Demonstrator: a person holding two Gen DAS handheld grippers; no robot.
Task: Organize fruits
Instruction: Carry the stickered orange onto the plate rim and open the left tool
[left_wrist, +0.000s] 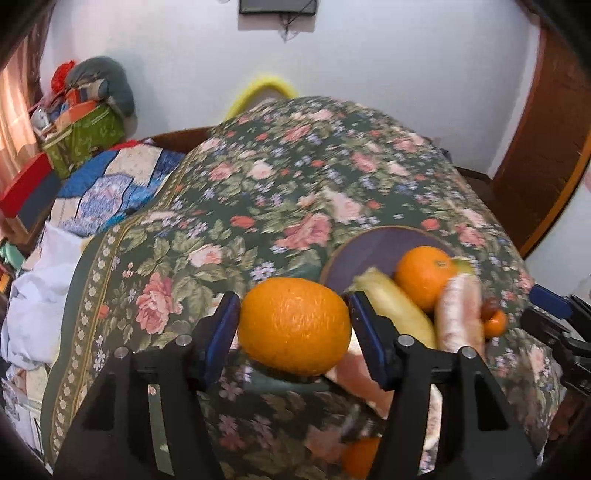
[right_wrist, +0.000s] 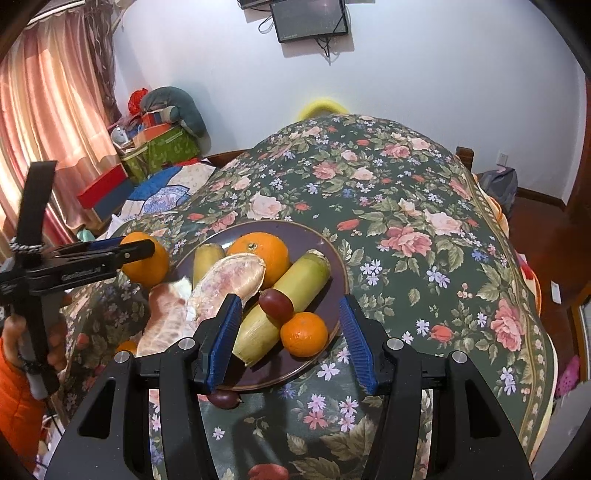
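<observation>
My left gripper (left_wrist: 293, 306) is shut on a big orange (left_wrist: 293, 325), both blue pads pressed to its sides, just left of the dark purple plate (left_wrist: 354, 251). In the right wrist view that orange (right_wrist: 147, 260) hangs at the plate's (right_wrist: 325, 243) left rim. The plate holds another orange (right_wrist: 262, 251), two yellow-green cane pieces (right_wrist: 291, 291), a peeled pomelo segment (right_wrist: 229, 284), a dark red fruit (right_wrist: 275, 302) and a small mandarin (right_wrist: 303, 334). My right gripper (right_wrist: 289, 301) hovers open over the plate's near edge, touching nothing.
A second pomelo segment (right_wrist: 166, 317) lies on the floral cloth (right_wrist: 406, 221) left of the plate, with a small orange (right_wrist: 127, 347) beside it and a dark red fruit (right_wrist: 223, 398) before the plate. Boxes and bedding (right_wrist: 159, 147) stand at the far left. A hand (right_wrist: 18, 332) grips the left tool.
</observation>
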